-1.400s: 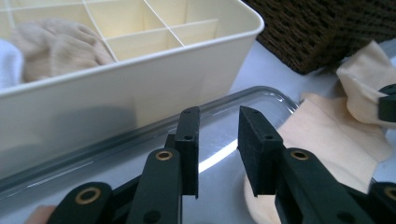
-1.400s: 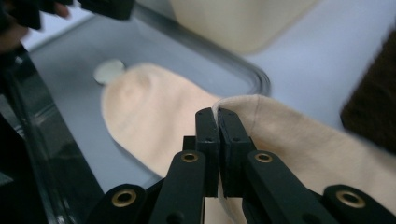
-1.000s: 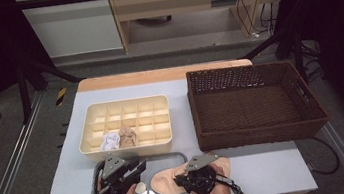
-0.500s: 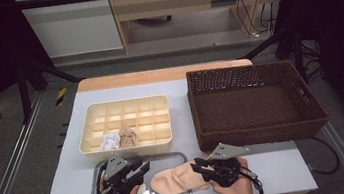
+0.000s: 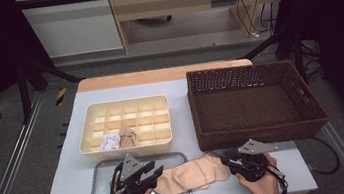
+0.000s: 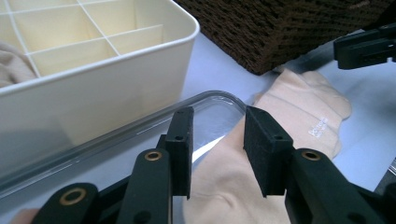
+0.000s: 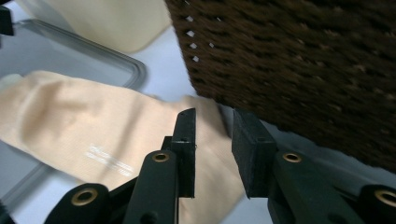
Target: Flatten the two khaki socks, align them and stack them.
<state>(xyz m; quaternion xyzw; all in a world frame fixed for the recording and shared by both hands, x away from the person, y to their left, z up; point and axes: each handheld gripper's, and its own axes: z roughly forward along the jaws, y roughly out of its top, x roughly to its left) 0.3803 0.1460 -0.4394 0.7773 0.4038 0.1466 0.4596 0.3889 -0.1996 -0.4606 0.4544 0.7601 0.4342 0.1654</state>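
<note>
Spreading a beige sock (image 5: 190, 176) along the bench's near edge, both hand-held grippers, left (image 5: 143, 177) and right (image 5: 239, 164), gape empty; folding probably comes next.

From the left gripper view, the left gripper (image 6: 215, 154) has its two black jaws parted, hovering over a flat peach-beige fabric sock (image 6: 285, 116) with small white lettering on it. The sock lies partly over the rounded corner of a clear plastic tray (image 6: 215, 100). Just behind sits a cream plastic divided organiser box (image 6: 116, 88), next to a dark brown woven wicker basket (image 6: 280, 28). The other black gripper (image 6: 366, 46) pokes in top right.
</note>
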